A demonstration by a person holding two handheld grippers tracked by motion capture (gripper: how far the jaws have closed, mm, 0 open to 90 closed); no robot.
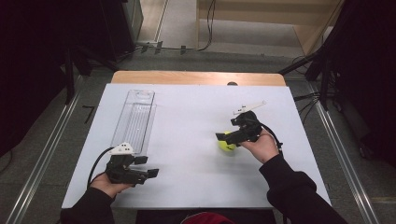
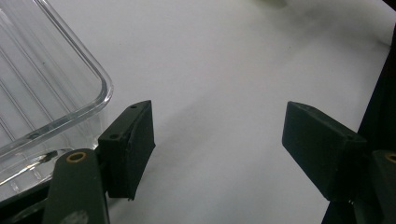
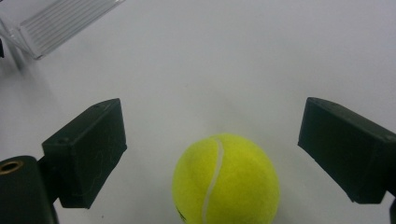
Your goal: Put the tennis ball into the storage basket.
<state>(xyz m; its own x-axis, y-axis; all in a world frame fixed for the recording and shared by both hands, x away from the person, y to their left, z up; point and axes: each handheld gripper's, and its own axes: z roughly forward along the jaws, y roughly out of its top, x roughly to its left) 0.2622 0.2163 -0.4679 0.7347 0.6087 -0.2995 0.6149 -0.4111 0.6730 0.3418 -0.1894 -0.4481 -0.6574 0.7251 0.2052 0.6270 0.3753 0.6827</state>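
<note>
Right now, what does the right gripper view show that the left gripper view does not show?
The right gripper view: a yellow tennis ball on the table between the wide-open jaws of the right gripper, touching neither.

The left gripper view: the rounded corner of the clear plastic tray close beside one jaw of the open left gripper, with bare surface between the jaws.

Both: the white table and the ribbed tray.

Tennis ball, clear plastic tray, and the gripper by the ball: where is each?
tennis ball (image 3: pixel 226 179), right gripper view, on its yellow felt.
clear plastic tray (image 1: pixel 134 119), high view, on its ribbed floor.
right gripper (image 1: pixel 223 138), high view, between its jaw tips.
</note>
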